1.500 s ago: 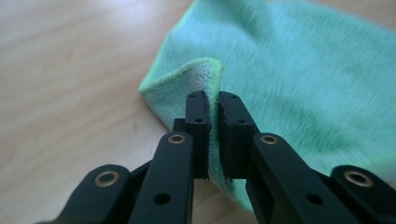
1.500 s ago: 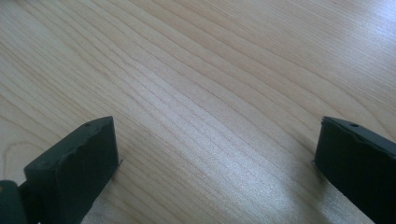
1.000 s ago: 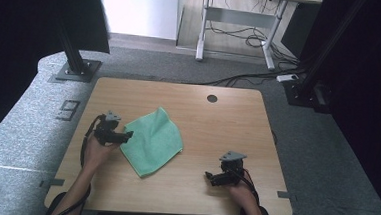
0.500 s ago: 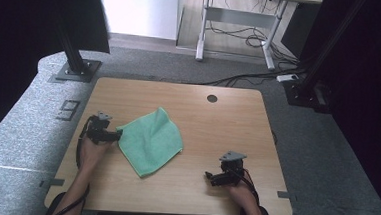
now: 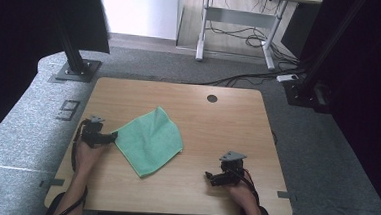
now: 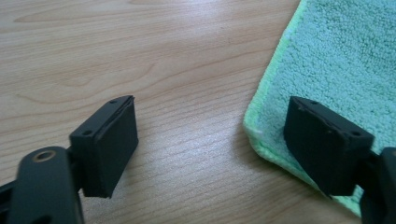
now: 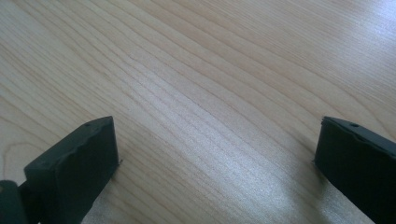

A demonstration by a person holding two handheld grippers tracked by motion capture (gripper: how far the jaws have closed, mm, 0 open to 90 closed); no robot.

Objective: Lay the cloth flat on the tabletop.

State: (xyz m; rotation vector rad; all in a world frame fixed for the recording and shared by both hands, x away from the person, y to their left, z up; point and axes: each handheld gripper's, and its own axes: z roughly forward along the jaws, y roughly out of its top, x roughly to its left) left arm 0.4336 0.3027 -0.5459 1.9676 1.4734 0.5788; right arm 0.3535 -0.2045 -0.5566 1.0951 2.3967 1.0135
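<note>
A green cloth (image 5: 150, 140) lies flat on the left half of the wooden table (image 5: 218, 119). My left gripper (image 5: 110, 137) sits low at the cloth's left corner, pointing right at it. In the left gripper view the cloth (image 6: 336, 60) has its corner under the right-hand jaw, while the other jaw hangs over bare wood. The left gripper (image 6: 210, 105) is open, its jaws have just been opening, and the pads press on nothing. My right gripper (image 5: 208, 177) rests near the front right of the table. It (image 7: 215, 126) is wide open over bare wood.
A dark cable hole (image 5: 212, 98) sits near the table's far edge. Black stand bases (image 5: 75, 70) (image 5: 304, 92) stand on the grey carpet beyond the far corners. A desk frame with cables (image 5: 238, 35) is farther back.
My left gripper has slid a little to the left and sunk lower, so its tips now sit at the cloth's corner. The right gripper has stayed where it was.
</note>
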